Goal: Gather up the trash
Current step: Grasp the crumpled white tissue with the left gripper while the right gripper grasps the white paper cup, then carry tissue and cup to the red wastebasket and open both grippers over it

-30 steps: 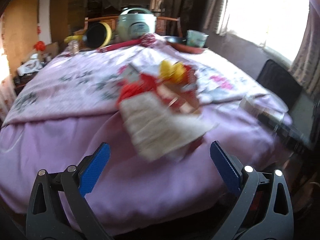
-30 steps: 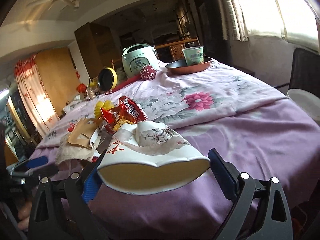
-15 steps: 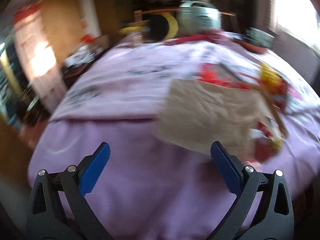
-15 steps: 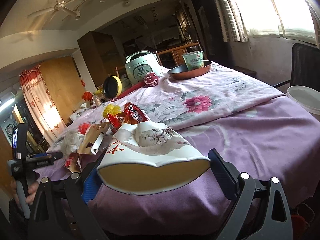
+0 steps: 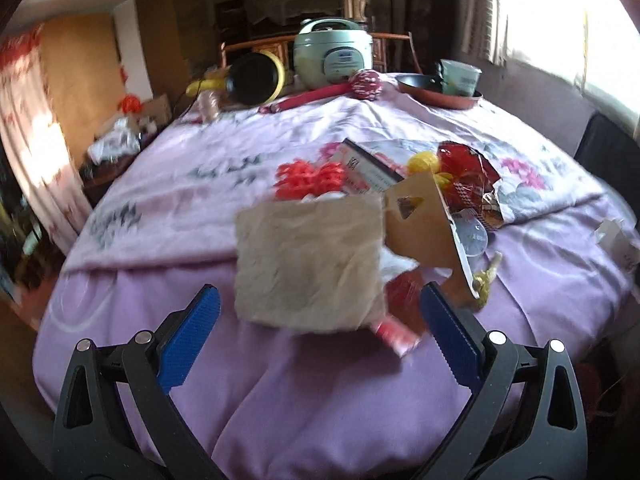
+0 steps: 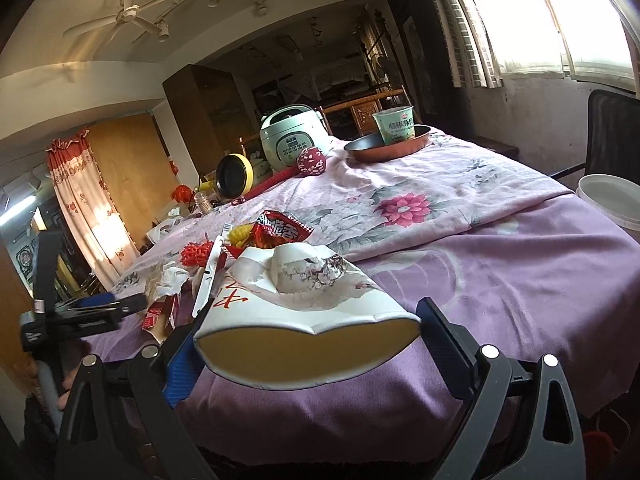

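Two tongs are counted, the left tongs and the right tongs. On the bench are counted one rice cooker, one pan, one green cup, one red snack wrapper and one crushed paper carton.

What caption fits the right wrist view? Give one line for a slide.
Right gripper holds a crushed paper cup above the purple tablecloth, with snack wrappers piled beyond.
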`<state>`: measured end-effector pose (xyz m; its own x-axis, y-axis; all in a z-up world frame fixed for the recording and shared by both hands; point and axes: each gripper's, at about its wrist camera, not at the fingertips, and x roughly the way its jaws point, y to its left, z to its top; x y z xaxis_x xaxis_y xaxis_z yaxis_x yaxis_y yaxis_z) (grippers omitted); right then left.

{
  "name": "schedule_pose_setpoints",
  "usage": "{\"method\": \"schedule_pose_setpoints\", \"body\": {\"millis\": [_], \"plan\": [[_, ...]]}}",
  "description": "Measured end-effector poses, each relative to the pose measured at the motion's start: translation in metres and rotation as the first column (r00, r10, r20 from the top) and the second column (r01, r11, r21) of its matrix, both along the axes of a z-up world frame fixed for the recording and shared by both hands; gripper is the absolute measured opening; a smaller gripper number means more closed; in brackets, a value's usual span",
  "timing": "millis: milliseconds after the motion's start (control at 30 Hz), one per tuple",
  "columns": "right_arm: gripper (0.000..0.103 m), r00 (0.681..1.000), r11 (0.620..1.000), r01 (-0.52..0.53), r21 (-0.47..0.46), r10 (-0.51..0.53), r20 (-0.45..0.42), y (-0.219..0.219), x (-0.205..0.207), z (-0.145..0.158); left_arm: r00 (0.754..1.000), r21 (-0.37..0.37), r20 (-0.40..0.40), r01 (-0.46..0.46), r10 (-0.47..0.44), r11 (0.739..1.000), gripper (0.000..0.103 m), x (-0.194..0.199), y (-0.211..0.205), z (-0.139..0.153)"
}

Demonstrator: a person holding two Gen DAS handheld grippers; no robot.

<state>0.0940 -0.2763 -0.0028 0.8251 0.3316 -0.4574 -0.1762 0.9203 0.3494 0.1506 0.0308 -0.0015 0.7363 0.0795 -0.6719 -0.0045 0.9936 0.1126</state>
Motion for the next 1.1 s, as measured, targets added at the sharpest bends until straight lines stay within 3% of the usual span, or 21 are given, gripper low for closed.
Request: {"method": "schedule_pose_setpoints", "body": {"millis": [67,233,367,467,533,600,633,700,800,1100], "plan": [[0.094,1.0,1.0,0.001,0.004,-0.001,0.003,-0.002,-0.001,0.0,1.0,0.019,0.012,-0.011,0.011,1.0,0.096,0.006,-0.002,0.001],[0.094,1.0,1.0,0.006,0.022,-0.007,0.01,-0.007,-0.001,-0.001,0.999,-0.067,0.037,0.0,0.003,0.998,0.091,0.012,0.006,0.011],[0.094,1.0,1.0,0.0,0.021,0.0,0.007,-0.006,-0.002,-0.003,1.0,-0.032,0.009,0.001,-0.001,0.999,0.089,0.023,-0.005,0.008],[0.094,1.0,1.0,-0.002,0.016,0.002,0.012,-0.004,-0.003,-0.001,1.0,0.041,0.012,-0.025,0.024,0.999,0.085,0.03,-0.014,0.004],[0.094,1.0,1.0,-0.002,0.017,0.002,0.014,-0.004,-0.003,-0.001,0.999,0.06,-0.005,-0.049,0.05,0.997,0.058,0.034,-0.01,0.0],[0.094,1.0,1.0,0.0,0.02,0.0,0.015,-0.005,-0.004,-0.001,0.997,0.023,-0.054,-0.049,0.051,0.999,0.014,0.037,0.002,-0.005],[0.094,1.0,1.0,0.001,0.023,-0.002,0.019,-0.005,-0.004,0.0,0.995,-0.013,-0.082,-0.051,0.05,0.999,0.008,0.037,0.011,-0.007],[0.094,1.0,1.0,0.009,0.027,-0.009,0.028,-0.008,-0.005,0.001,0.994,-0.082,-0.099,-0.053,0.045,0.995,0.006,0.032,0.028,-0.005],[0.094,0.999,0.999,0.019,0.034,-0.021,0.043,-0.011,-0.008,0.004,0.998,-0.135,-0.054,-0.048,0.041,0.99,0.006,0.014,0.046,0.014],[0.094,0.998,0.998,0.01,0.059,-0.013,0.056,-0.015,-0.014,0.013,0.999,-0.194,0.041,0.035,-0.027,0.98,0.006,-0.008,0.045,0.07]]}}
